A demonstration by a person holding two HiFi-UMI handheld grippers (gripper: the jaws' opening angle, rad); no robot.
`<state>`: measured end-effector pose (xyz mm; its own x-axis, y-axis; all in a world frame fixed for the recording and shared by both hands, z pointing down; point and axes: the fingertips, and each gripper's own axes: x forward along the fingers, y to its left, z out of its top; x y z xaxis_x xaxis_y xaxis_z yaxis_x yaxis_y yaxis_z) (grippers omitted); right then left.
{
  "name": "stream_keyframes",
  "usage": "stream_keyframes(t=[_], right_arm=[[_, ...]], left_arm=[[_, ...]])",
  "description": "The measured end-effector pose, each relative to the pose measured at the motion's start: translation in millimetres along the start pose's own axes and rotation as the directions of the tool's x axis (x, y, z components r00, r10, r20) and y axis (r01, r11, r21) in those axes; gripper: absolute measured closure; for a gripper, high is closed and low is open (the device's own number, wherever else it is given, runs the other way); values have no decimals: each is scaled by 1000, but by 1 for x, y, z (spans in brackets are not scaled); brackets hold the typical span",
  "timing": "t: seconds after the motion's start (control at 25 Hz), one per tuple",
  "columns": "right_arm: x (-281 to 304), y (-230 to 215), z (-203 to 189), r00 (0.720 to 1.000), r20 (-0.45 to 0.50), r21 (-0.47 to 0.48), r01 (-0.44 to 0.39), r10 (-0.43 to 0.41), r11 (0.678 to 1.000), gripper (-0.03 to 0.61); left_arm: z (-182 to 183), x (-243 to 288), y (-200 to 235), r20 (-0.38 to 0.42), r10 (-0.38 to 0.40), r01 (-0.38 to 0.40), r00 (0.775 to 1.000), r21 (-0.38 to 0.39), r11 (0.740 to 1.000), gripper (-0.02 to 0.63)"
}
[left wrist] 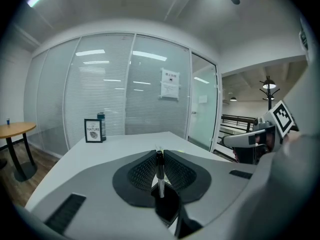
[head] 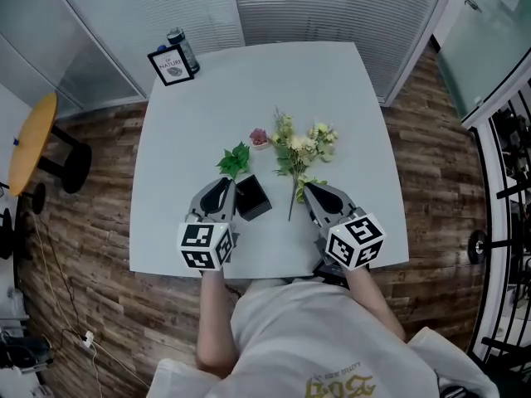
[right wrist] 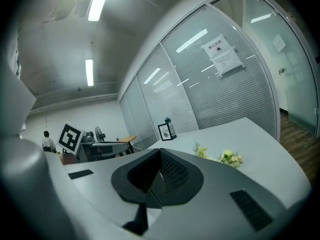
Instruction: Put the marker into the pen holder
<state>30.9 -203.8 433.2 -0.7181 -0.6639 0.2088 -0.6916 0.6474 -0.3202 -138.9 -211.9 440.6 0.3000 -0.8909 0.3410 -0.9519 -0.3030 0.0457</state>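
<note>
Person's shirt [head: 332, 338] fills the near edge of the head view, both forearms reaching out over the pale table [head: 249, 89]. Left gripper [head: 220, 191] and right gripper [head: 309, 191] sit low at the table's near side. The black pen holder [head: 251, 197] stands just beside the left gripper's tip, on its right. Flowers [head: 300, 149] lie beyond. Task status: marker [left wrist: 160, 176] picked up but not yet in the holder. Remaining, by my reading: bring it over the opening, lower, release. In the left gripper view the jaws are pinched on the marker, held upright between the pads. Right gripper view: jaws closed together, nothing between them.
</note>
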Motion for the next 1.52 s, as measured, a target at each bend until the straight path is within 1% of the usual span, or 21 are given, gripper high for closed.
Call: stream_keyframes(t=[0.24, 0.44, 0.64, 0.88, 1.12, 1.24, 1.4, 1.52], right_arm=[[12, -1, -7, 1000, -24, 9, -14, 14, 1000, 561], [22, -12, -9, 999, -48, 14, -6, 7, 1000, 561], [30, -25, -20, 997, -82, 37, 6, -3, 999, 561], [43, -37, -30, 994, -114, 58, 12, -6, 998, 561], [50, -43, -38, 991, -132, 76, 20, -10, 997, 561], [54, -44, -42, 990, -140, 79, 18, -7, 997, 561], [58, -44, -42, 990, -143, 80, 13, -2, 997, 561], [60, -48, -42, 989, -145, 85, 18, -5, 996, 561]], left_arm=[[-11, 14, 0, -35, -11, 11, 999, 12, 1000, 565], [-25, 33, 0, -77, -25, 25, 997, 8, 1000, 565], [-44, 52, -4, -139, -38, 41, 990, 22, 999, 565], [-62, 69, -6, -190, -54, 62, 980, 37, 997, 565], [-71, 77, -5, -222, -51, 64, 974, 49, 997, 565], [-76, 82, -7, -245, -50, 69, 968, 69, 995, 565], [-82, 87, -5, -274, -30, 59, 961, 99, 993, 565], [-83, 89, -3, -288, -13, 42, 958, 97, 994, 565]])
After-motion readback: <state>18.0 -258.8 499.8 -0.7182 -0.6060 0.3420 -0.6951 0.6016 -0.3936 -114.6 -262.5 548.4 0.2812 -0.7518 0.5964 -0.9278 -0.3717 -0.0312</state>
